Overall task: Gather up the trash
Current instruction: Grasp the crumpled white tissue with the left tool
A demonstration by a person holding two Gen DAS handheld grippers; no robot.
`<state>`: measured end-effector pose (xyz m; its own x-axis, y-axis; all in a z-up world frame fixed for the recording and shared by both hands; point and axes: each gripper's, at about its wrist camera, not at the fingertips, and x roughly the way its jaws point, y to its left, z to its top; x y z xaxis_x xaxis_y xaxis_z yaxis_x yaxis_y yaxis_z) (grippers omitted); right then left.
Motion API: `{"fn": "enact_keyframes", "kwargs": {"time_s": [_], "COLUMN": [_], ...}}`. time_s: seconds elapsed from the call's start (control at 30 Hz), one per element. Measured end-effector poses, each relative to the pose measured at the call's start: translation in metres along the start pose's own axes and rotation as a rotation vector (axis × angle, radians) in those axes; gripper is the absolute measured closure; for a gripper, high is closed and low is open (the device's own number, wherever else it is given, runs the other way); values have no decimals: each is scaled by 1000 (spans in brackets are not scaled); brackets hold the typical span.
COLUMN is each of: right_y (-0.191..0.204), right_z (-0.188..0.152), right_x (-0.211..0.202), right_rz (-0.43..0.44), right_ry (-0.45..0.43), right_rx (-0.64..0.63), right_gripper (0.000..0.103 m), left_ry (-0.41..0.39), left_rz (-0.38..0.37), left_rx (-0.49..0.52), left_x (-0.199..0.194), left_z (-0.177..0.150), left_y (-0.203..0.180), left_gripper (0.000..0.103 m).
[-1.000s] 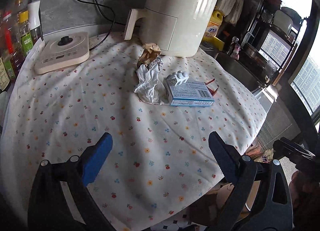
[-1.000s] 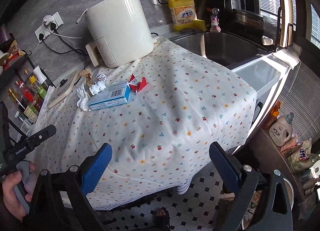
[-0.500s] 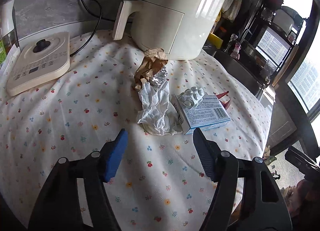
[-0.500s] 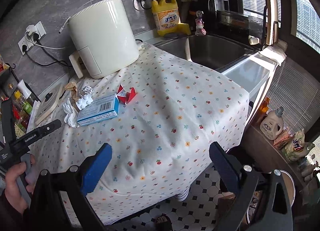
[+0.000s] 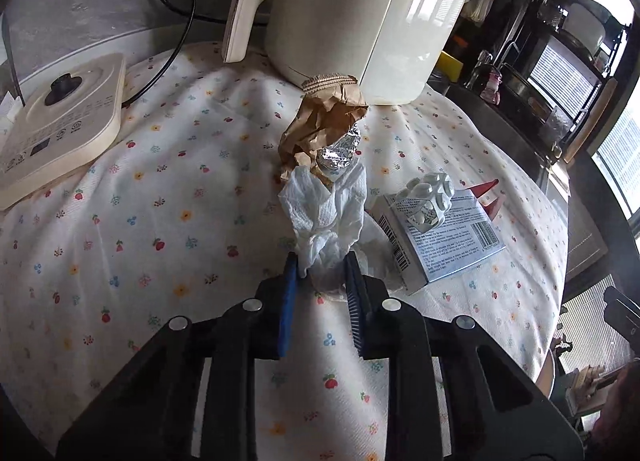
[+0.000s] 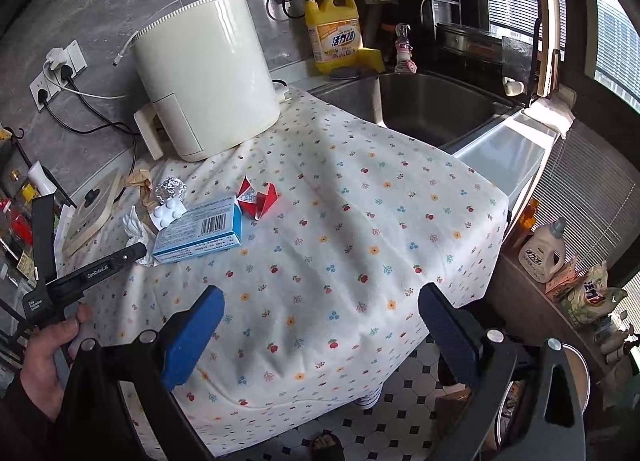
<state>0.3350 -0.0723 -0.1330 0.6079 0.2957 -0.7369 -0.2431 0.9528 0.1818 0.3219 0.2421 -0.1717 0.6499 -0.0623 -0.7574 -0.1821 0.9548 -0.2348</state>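
Note:
A crumpled white tissue lies on the flowered tablecloth. My left gripper is shut on its near end. Behind it lie a foil ball and crumpled brown paper. To the right, a white blister pack rests on a blue and white box, with red folded paper beyond. My right gripper is open and empty above the table's front edge. In the right wrist view the box, red paper and tissue lie at the left.
A cream air fryer stands at the back. A flat cream appliance lies at the left. A sink and a yellow detergent bottle are beyond the table's right side. Tiled floor lies below.
My left gripper moved forward to the tissue and its jaws closed on it. The right gripper stayed open and shifted a little closer to the table.

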Motion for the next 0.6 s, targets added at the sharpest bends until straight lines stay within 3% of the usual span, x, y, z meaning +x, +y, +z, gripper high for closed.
{"fn": "enact_keyframes", "kwargs": {"time_s": [0.27,0.6], "right_y": [49,118], "right_z": [23,41], "right_x": [25,68], "right_rz": [99,228], "right_ry": [8,48], "right_rx": [-110,-272], "right_gripper": [9,24], "left_ry": [-55,-94], "left_rz": [18,139], "left_rx": [-33,-154], "left_x": [-37,-79], "left_z": [-10,-34], "left_y": [20,69], "left_gripper": [87,87]}}
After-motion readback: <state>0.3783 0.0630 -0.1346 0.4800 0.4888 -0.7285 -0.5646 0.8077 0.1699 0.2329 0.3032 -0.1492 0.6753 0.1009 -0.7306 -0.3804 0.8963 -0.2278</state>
